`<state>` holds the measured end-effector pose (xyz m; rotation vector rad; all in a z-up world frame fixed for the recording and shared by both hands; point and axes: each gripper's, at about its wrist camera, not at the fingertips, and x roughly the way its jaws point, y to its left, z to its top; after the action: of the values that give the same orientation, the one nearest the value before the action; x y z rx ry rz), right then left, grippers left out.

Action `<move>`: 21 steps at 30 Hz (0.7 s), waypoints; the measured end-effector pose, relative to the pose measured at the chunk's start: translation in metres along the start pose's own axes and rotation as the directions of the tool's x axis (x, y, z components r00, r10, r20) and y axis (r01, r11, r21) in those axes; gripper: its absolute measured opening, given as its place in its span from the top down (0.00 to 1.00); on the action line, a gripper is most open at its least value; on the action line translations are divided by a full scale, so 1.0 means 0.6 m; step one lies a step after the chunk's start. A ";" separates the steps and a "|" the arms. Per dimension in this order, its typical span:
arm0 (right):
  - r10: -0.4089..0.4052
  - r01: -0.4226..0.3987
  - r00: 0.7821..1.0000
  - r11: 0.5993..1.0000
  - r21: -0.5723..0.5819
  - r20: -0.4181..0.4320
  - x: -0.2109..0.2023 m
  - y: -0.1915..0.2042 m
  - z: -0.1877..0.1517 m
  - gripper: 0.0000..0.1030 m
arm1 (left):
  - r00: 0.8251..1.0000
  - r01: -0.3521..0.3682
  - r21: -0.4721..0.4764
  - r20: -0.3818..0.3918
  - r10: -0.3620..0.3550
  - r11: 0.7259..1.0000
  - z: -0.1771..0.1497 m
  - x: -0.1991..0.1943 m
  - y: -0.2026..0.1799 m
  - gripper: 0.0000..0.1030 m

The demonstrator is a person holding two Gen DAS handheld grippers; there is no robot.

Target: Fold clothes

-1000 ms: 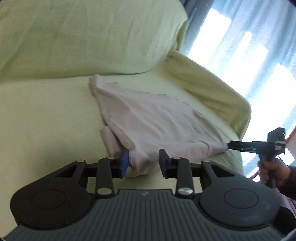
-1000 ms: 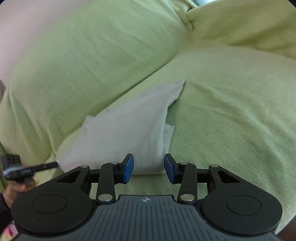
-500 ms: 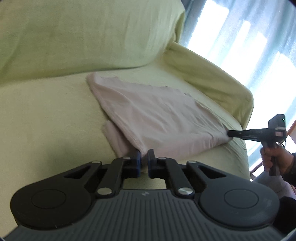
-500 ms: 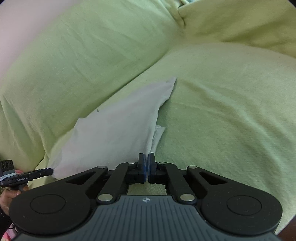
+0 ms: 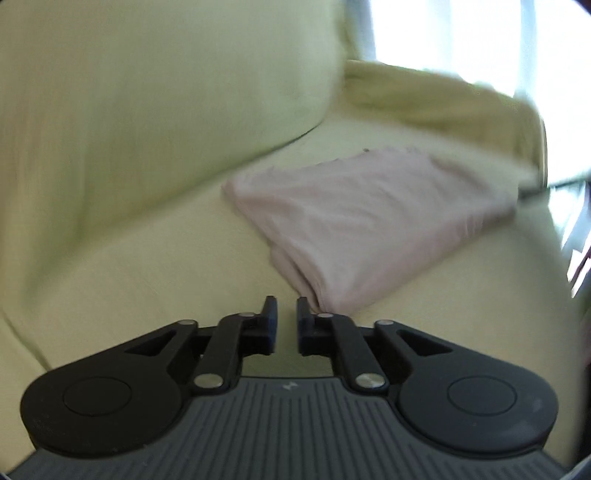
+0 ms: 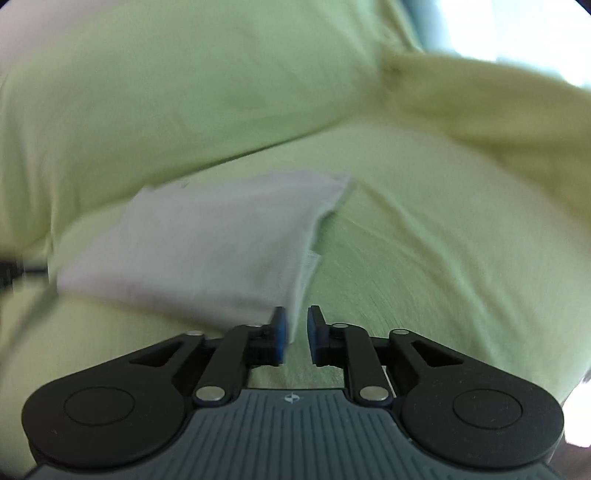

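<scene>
A folded pale pink garment (image 5: 369,221) lies flat on the seat of a yellow-green covered sofa (image 5: 129,288). In the left wrist view my left gripper (image 5: 287,321) is open by a narrow gap, with only sofa cover showing between the fingers. The garment's near corner lies just right of its right finger. In the right wrist view the same garment (image 6: 207,251) looks whitish. My right gripper (image 6: 296,328) is also narrowly open, at the garment's near right corner. The cloth edge lies against its left finger (image 6: 279,332). Both views are motion-blurred.
The sofa backrest (image 5: 147,92) rises behind the garment, and a covered armrest (image 5: 443,107) stands at the far right under a bright window (image 5: 461,33). The seat cover (image 6: 424,240) stretches bare to the garment's right. A dark blurred shape (image 6: 7,269) sits at the left edge.
Half a second ago both grippers stood shut at the garment's near corners. Now both jaws have parted slightly, and both views have swung and blurred. The garment lies in the same folded shape.
</scene>
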<state>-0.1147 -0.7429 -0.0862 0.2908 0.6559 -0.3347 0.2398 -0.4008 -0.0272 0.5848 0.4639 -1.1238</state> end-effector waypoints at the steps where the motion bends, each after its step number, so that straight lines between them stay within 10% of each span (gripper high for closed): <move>1: -0.008 0.008 1.000 0.996 -0.090 -0.001 -0.005 0.022 -0.001 0.71 | 1.000 -0.012 0.112 0.016 0.011 0.994 0.004 -0.007 -0.025 0.77; 4: -0.049 0.046 0.999 0.910 -0.413 0.003 -0.006 0.097 -0.016 0.63 | 0.998 -0.044 0.411 0.061 0.021 0.910 0.002 -0.012 -0.098 0.73; 8: -0.153 0.135 0.987 0.686 -0.715 0.040 0.024 0.157 -0.044 0.63 | 0.999 -0.054 0.637 0.033 0.042 0.769 -0.020 0.021 -0.148 0.73; 14: -0.252 0.237 0.956 0.373 -0.897 0.148 0.066 0.185 -0.063 0.67 | 0.998 -0.062 0.653 0.025 0.060 0.755 -0.012 0.058 -0.139 0.74; 16: -0.260 0.237 0.955 0.375 -0.896 0.144 0.075 0.183 -0.061 0.94 | 0.998 -0.057 0.621 0.013 0.063 0.782 -0.002 0.070 -0.127 0.95; 21: -0.266 0.222 0.958 0.458 -0.861 0.106 0.040 0.192 -0.055 0.98 | 0.999 -0.020 0.595 -0.009 0.032 0.804 -0.008 0.030 -0.134 0.98</move>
<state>-0.0694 -0.6315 -0.1081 -0.8131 0.8378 -0.2296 0.1713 -0.4354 -0.0581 1.1513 0.1010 -1.2388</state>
